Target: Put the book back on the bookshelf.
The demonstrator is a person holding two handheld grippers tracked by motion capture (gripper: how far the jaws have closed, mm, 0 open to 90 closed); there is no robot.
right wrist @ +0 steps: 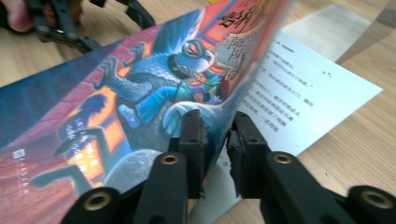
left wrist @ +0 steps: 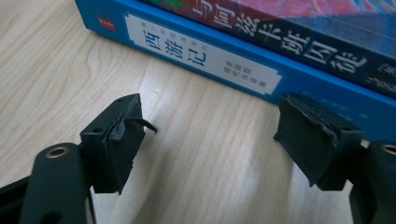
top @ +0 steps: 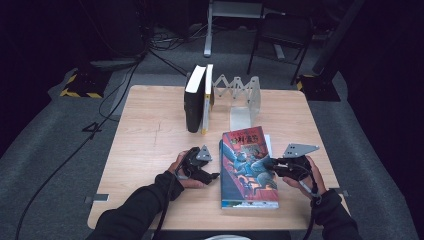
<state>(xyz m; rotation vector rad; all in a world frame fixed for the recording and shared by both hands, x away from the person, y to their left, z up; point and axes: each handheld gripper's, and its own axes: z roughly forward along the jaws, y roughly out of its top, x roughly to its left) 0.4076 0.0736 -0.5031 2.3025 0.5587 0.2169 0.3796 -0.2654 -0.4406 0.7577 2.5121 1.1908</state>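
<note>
A colourful book (top: 248,167) lies flat on the wooden surface (top: 150,145), lower centre of the high view. The right gripper (right wrist: 215,140) pinches its lifted front cover at the right edge. The left gripper (left wrist: 210,140), jaws spread wide and empty, faces the book's spine.

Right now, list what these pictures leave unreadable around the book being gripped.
- Blue book under the top book: hidden in the high view.
- Top book's far corner: blurred in the right tool view.
- Loose sheet's print: too small.
</note>
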